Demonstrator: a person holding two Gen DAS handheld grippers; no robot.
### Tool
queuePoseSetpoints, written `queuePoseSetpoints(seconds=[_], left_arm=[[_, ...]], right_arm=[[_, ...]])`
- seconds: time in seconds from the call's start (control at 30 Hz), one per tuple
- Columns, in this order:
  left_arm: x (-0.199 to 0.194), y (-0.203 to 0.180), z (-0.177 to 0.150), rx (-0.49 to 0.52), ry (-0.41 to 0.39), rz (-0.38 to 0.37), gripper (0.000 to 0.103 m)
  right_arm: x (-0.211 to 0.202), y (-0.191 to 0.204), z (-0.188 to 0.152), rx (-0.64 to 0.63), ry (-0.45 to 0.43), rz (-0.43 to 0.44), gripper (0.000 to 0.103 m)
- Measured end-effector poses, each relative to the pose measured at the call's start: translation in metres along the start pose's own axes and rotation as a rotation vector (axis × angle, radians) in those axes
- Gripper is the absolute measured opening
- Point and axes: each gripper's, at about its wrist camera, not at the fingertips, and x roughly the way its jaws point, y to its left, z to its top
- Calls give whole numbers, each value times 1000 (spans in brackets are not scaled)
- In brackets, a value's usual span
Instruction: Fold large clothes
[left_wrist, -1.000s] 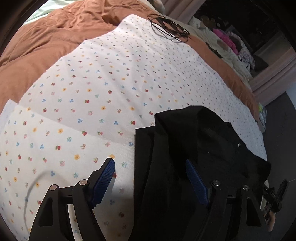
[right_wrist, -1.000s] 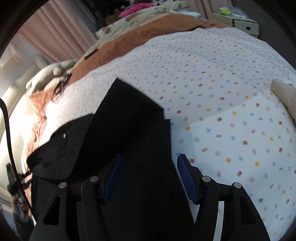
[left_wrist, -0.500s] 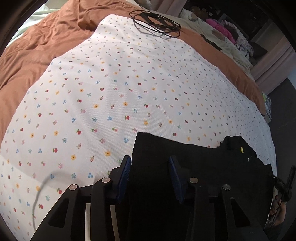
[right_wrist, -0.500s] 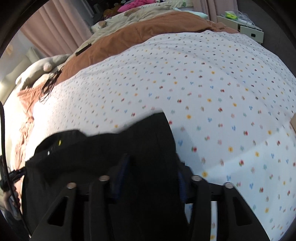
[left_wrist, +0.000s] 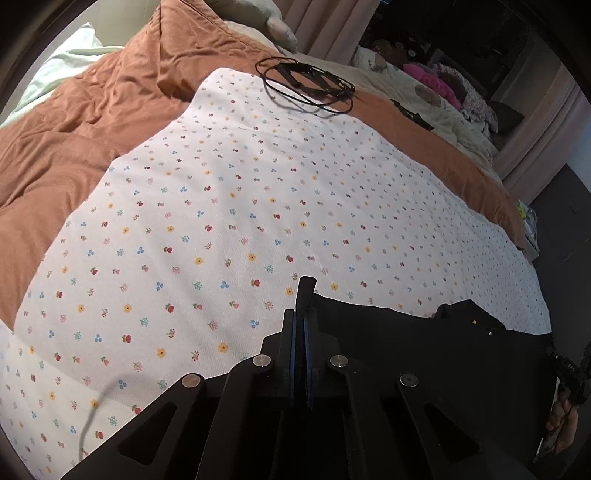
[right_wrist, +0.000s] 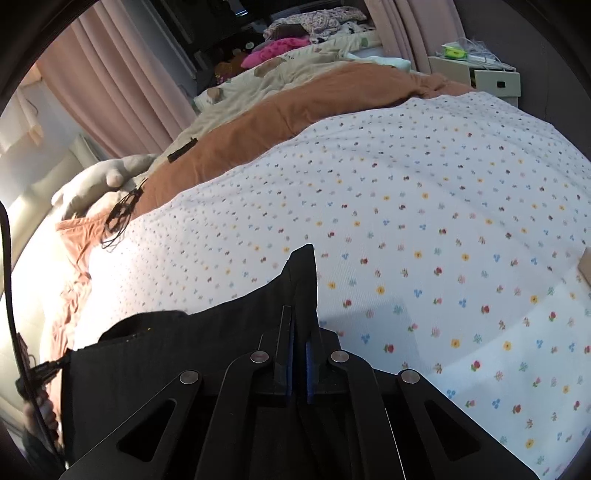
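Observation:
A black garment (left_wrist: 424, 354) hangs stretched between both grippers over a white flowered sheet (left_wrist: 229, 206). My left gripper (left_wrist: 300, 321) is shut on one corner of it, and a tip of cloth sticks up past the pads. In the right wrist view my right gripper (right_wrist: 298, 325) is shut on the other corner of the black garment (right_wrist: 192, 354), with a pointed flap rising above the fingers. The fabric sags to the side in each view and hides the sheet under it.
A rust-brown duvet (left_wrist: 85, 122) lies behind the sheet, with a coil of black cable (left_wrist: 306, 83) at its edge. Pale bedding with piled clothes (right_wrist: 295, 40) sits further back, near pink curtains (right_wrist: 110, 85). A white bedside cabinet (right_wrist: 480, 77) stands at the far right.
Both grippers went from open around the garment's edge to shut on it. They then lifted and drew it back, so more flowered sheet shows ahead.

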Motion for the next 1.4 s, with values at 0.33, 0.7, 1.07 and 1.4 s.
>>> queuePoseSetpoints(seconds=[0.33,0.7,1.07,1.4], left_arm=[[-2,10,-5,-77,101,-39,25],[-84,9,-41,-77,25,-73,58],[-138,21,-105,-103,-3,-73,58],[-160,39,-164,-137,11,-60,58]], right_arm=[[-1,5,-7,-23,65,-115,45],[-81,23,-36,-83,13,-135,48],[-144,56,-85,-175,-66,-77,48],[-154,86,-134,-239,-35,-16,48]])
